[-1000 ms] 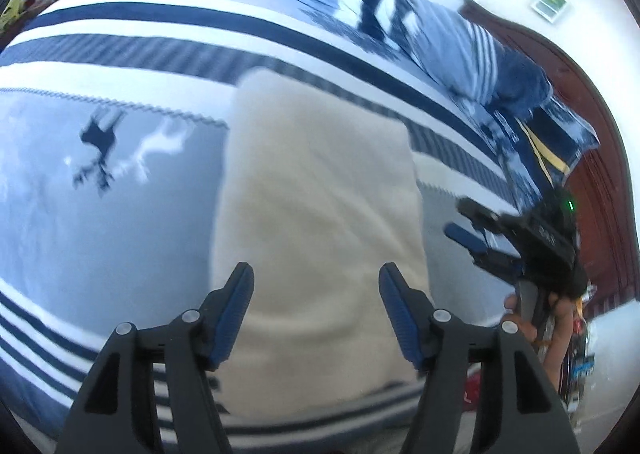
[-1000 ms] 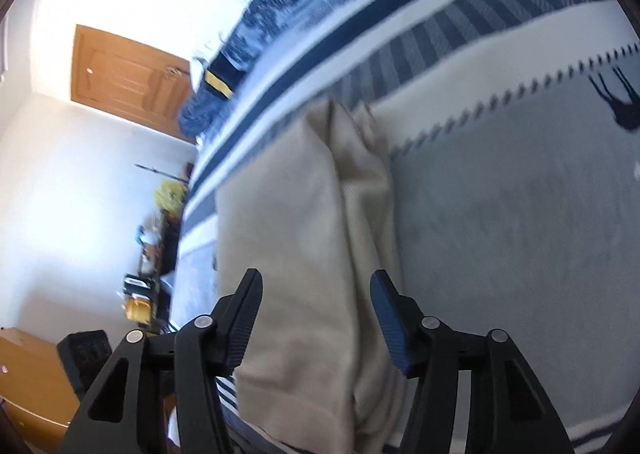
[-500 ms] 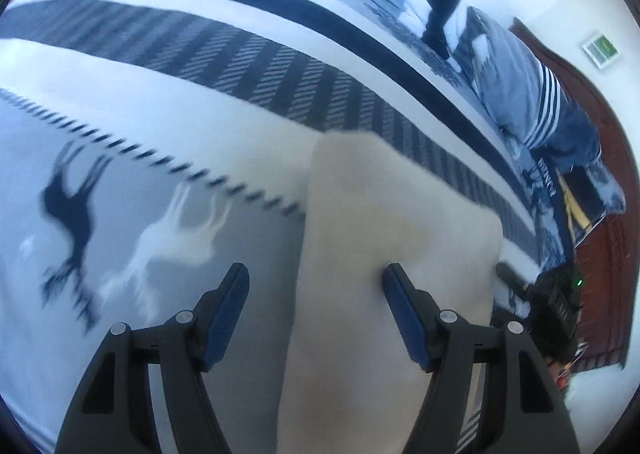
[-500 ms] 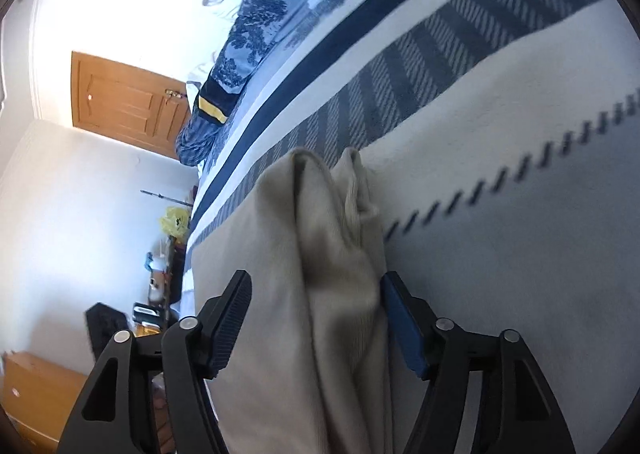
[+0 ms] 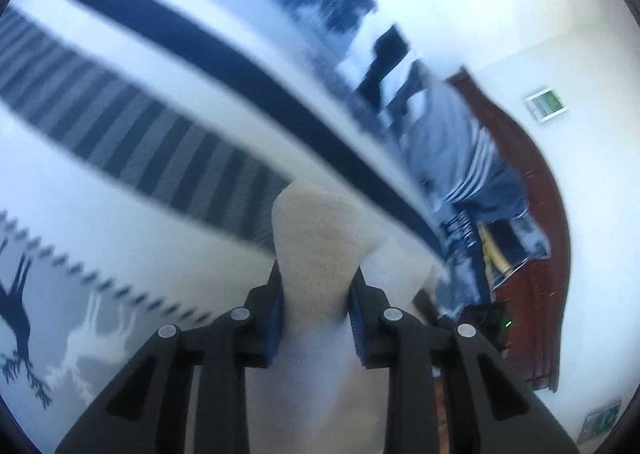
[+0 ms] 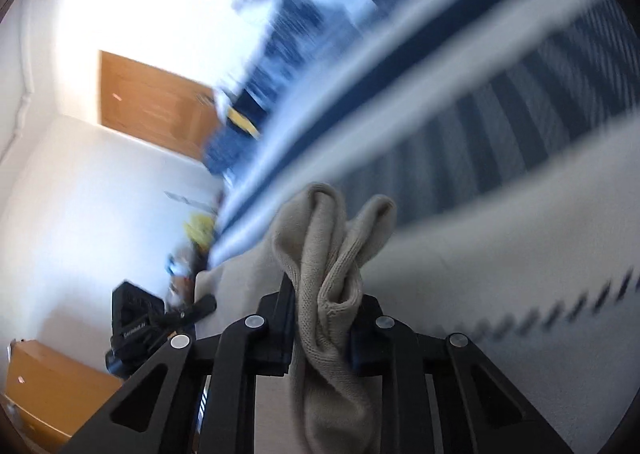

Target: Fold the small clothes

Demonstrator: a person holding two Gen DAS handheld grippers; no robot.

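From the left wrist view, the bed [image 5: 120,194] fills most of the picture, covered with a blue and white striped blanket that carries a deer pattern at the lower left; a dark wooden headboard [image 5: 536,254] and a white wall stand at the right. Your left claw [image 5: 316,306] is pressed together on the beige knit garment [image 5: 320,246], and one corner of the cloth stands up above the fingertips. The garment hangs below the claw too, so it appears lifted off the blanket at this end. The picture is blurred, so you are probably moving now. The other tool shows partly at the lower right, with a small green light.

From the right wrist view, the same striped bed runs across the upper right, and a wooden door [image 6: 152,102] and a pale wall are at the left. Your right claw [image 6: 324,318] is pinching a bunched fold of the beige knit garment [image 6: 328,254]; two rounded loops of cloth rise above the jaws and a tail hangs down between the arms of the tool. The left tool is visible at the lower left, near the edge of the cloth.

I judge you are in the middle of one fold: both ends are gripped and raised. The next move asks you to carry both corners together over the lying part, keep them level, lower them onto the cloth, and only then release.
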